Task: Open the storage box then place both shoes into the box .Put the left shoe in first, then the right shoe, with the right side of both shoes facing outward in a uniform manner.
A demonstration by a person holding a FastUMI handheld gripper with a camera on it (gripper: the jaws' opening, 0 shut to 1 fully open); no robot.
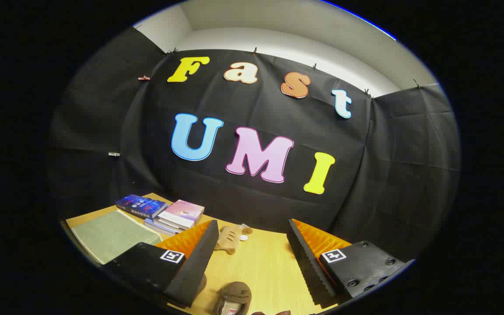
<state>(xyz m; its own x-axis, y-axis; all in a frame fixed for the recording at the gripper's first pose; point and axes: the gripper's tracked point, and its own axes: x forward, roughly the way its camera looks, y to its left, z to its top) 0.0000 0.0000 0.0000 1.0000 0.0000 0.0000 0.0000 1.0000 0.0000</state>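
Shoe [234,297] low between spread fingers [199,258], not gripped. Probably a second shoe [230,238] beyond, awaiting pickup.

Tan shoe [230,238] on table; brown shoe [234,297], perhaps upright.

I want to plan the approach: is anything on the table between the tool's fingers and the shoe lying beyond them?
Nothing visible. The tool is open, holding nothing, and only bare wooden table lies between its fingers and the tan shoe. The books sit off to the side.
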